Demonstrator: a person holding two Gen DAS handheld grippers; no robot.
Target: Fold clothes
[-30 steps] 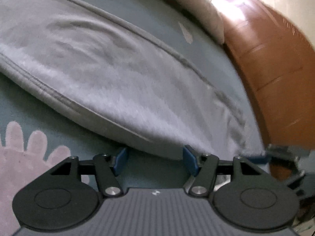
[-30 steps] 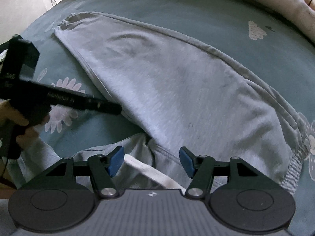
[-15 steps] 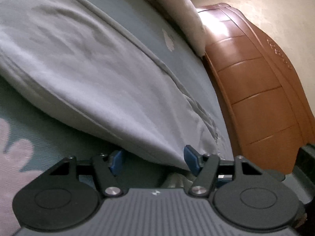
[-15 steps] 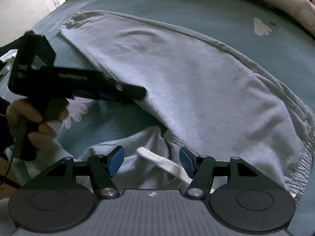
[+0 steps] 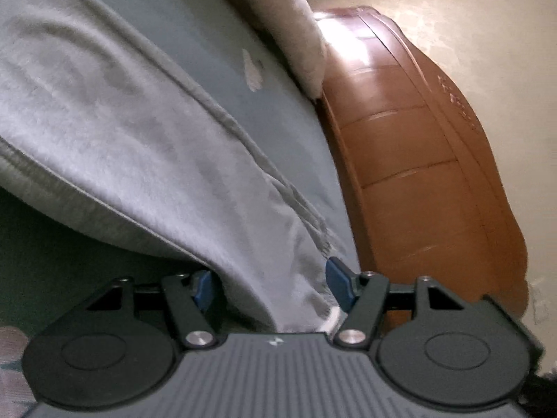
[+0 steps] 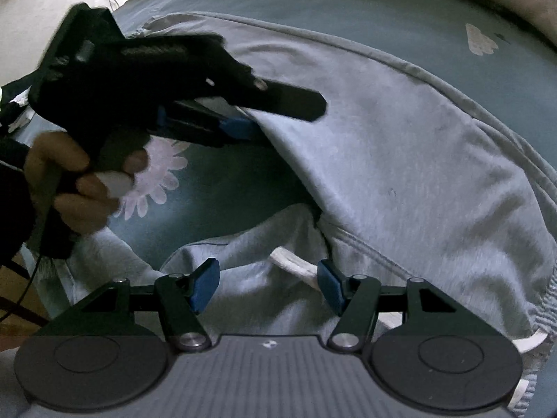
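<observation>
Two handheld grippers work over a pair of grey sweatpants [image 6: 400, 160] spread across a blue bedsheet [image 6: 348, 3] printed with white flowers. In the right wrist view, the left gripper [image 6: 264, 118], held in a person's hand [image 6: 83, 177], reaches in from the left at the lower edge of one trouser leg, with that edge lifted off the sheet around its blue pads. In the left wrist view, the left gripper [image 5: 268, 285] shows its blue fingertips [image 5: 339, 280] spread wide, a bunched fold of the grey fabric [image 5: 139, 132] passing between them; the jaws stand apart and are not pinched on the cloth. The right gripper [image 6: 266, 284] hovers low over the crumpled waist area, its jaws also apart, with a white drawstring [image 6: 296, 266] lying between its pads. The elastic waistband [image 6: 543, 299] gathers at the right edge of that view. Beyond the sweatpants, the left wrist view takes in a pale pillow [image 5: 296, 28], a brown wooden headboard [image 5: 428, 174] and a cream wall [image 5: 470, 17]. A daisy print [image 6: 156, 177] shows on the sheet just under the hand.
</observation>
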